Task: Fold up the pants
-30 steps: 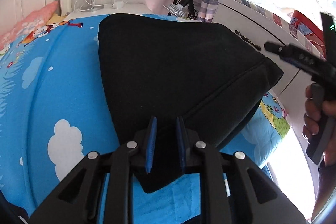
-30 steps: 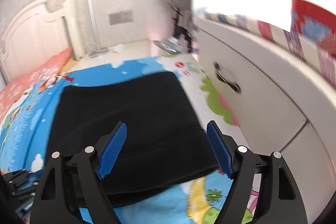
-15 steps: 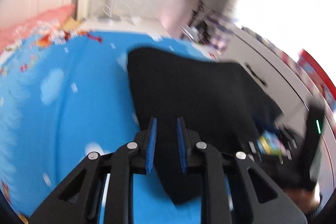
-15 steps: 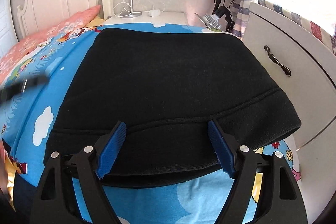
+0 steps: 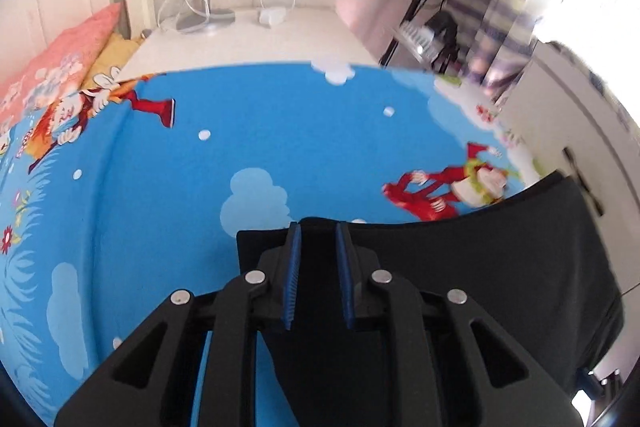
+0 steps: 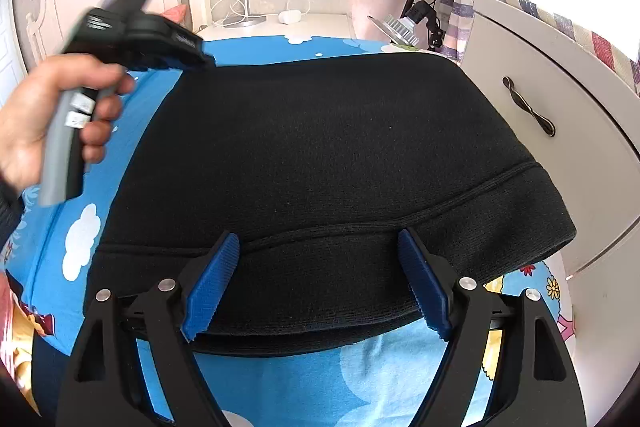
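Black pants folded on the cartoon bedsheet, left gripper pinching a corner, right one hanging wide open

The left gripper (image 5: pixel 316 267) was clenched on a corner of the black pants (image 6: pixel 320 155), fabric bunched between its blue pads (image 5: pixel 291 275) and lifted off the blue cloud-print bedsheet (image 5: pixel 260 131). From the right wrist view the pants lay as a broad folded slab near the bed's edge, ribbed waistband (image 6: pixel 480 227) toward the camera, close beside the white cabinet (image 6: pixel 560 99). The right gripper (image 6: pixel 320 279) hovered over that waistband, released, its jaws spread wide and gripping nothing. At upper left, the person's left hand (image 6: pixel 44 115) gripped the handle of its tool. The nightstand (image 6: pixel 280 23) sat behind, against the wall
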A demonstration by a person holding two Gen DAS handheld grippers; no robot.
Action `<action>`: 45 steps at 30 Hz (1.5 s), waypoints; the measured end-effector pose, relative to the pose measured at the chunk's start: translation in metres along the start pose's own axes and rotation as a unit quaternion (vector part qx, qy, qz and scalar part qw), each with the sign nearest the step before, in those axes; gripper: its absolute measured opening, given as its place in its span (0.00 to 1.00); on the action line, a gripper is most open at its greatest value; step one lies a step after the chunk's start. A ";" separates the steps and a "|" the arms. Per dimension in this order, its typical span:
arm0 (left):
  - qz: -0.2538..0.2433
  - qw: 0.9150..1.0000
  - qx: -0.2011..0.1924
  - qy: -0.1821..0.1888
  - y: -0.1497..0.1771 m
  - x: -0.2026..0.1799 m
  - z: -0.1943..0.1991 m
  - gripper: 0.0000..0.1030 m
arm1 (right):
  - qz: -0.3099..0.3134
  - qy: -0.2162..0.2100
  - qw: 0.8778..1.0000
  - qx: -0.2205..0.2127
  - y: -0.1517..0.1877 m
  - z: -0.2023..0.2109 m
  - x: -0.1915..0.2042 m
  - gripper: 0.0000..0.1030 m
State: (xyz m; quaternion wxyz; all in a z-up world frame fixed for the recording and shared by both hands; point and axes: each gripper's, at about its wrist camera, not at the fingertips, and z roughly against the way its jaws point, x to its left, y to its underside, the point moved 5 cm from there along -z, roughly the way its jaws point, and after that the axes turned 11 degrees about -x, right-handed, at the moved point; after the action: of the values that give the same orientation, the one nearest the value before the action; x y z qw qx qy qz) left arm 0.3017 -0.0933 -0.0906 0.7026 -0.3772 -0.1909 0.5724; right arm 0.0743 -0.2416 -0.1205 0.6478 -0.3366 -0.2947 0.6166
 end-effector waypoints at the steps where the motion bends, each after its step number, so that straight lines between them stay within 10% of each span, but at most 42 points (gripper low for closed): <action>1: 0.006 1.000 -0.010 0.013 -0.001 -0.004 0.008 0.17 | -0.002 -0.002 1.000 0.002 -0.002 0.001 -0.001 0.74; 13: -0.028 0.994 -0.068 0.083 0.077 -0.107 0.124 0.23 | -0.072 0.135 0.988 -0.016 -0.029 0.006 -0.103 0.74; 24: -0.095 0.990 -0.014 0.105 0.128 -0.173 0.104 0.24 | -0.116 0.106 0.988 0.003 -0.001 -0.010 -0.117 0.76; 31: -0.099 0.986 -0.047 0.127 0.059 -0.192 0.100 0.24 | -0.119 0.100 0.988 0.004 -0.001 -0.012 -0.119 0.76; 37: -0.139 0.982 -0.017 0.126 -0.007 -0.233 0.010 0.31 | -0.122 0.098 0.988 0.003 -0.001 -0.013 -0.120 0.76; 42: -0.162 0.979 0.072 0.096 0.001 -0.248 -0.065 0.34 | -0.122 0.096 0.988 0.004 -0.001 -0.015 -0.122 0.76; 45: -0.166 0.980 0.052 0.093 0.003 -0.247 -0.064 0.34 | -0.126 0.090 0.988 0.007 -0.001 -0.017 -0.123 0.76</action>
State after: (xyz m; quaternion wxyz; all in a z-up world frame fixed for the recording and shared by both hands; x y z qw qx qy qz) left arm 0.2775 -0.3473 -0.0931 0.8213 -0.3547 -0.1544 0.4194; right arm 0.0802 -0.3659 -0.1253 0.7464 -0.3465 -0.2712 0.4993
